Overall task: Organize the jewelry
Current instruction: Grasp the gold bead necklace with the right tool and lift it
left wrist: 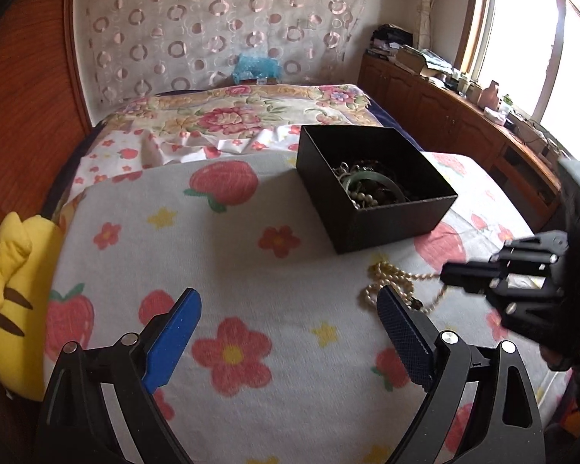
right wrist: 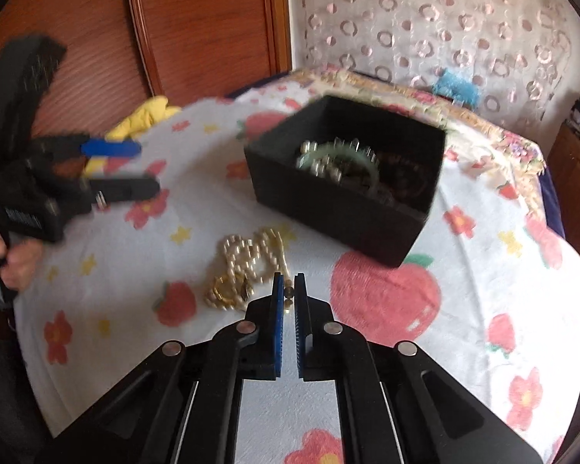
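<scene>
A black open box (left wrist: 386, 208) (right wrist: 328, 208) holds a green bangle (right wrist: 338, 156) and several beaded pieces. It stands on the flowered blanket. A pearl necklace (left wrist: 396, 276) (right wrist: 251, 259) lies in a heap on the blanket in front of the box. My right gripper (right wrist: 289, 284) (left wrist: 450, 272) is shut on one end of the necklace strand. My left gripper (left wrist: 288, 303) (right wrist: 135, 168) is open and empty, above the blanket, left of the necklace.
A yellow plush toy (left wrist: 13, 305) (right wrist: 143, 116) lies at the bed's left edge by the wooden headboard (left wrist: 23, 116). A wooden cabinet (left wrist: 464, 116) with clutter runs along the right under the window. A blue item (left wrist: 253, 65) lies at the far bed end.
</scene>
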Action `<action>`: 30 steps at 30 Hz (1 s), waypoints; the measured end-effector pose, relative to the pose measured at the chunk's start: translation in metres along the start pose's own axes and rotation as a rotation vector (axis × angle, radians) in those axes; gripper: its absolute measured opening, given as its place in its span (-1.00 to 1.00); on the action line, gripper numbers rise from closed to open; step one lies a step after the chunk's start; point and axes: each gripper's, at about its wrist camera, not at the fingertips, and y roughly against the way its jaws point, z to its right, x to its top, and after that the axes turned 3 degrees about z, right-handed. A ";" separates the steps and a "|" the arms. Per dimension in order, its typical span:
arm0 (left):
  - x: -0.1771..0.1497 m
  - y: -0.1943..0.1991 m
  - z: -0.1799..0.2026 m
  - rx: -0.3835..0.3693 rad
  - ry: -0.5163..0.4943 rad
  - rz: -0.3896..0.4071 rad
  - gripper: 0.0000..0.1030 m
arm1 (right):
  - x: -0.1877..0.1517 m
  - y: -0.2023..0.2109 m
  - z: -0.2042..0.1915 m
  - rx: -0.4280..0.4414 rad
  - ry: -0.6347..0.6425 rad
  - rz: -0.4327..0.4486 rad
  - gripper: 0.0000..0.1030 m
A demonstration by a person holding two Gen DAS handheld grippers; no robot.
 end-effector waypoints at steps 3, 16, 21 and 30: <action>-0.002 0.001 0.006 -0.016 -0.004 -0.002 0.72 | 0.010 0.022 0.000 0.006 -0.016 0.052 -0.88; -0.008 0.004 0.029 -0.045 -0.035 0.006 0.72 | 0.039 0.088 0.004 -0.044 0.012 0.206 -0.88; -0.009 0.003 0.031 -0.048 -0.035 0.006 0.72 | 0.042 0.107 0.010 -0.076 0.006 0.246 -0.88; -0.012 -0.004 0.041 -0.061 -0.046 -0.016 0.72 | 0.040 0.127 0.032 -0.132 -0.030 0.280 -0.88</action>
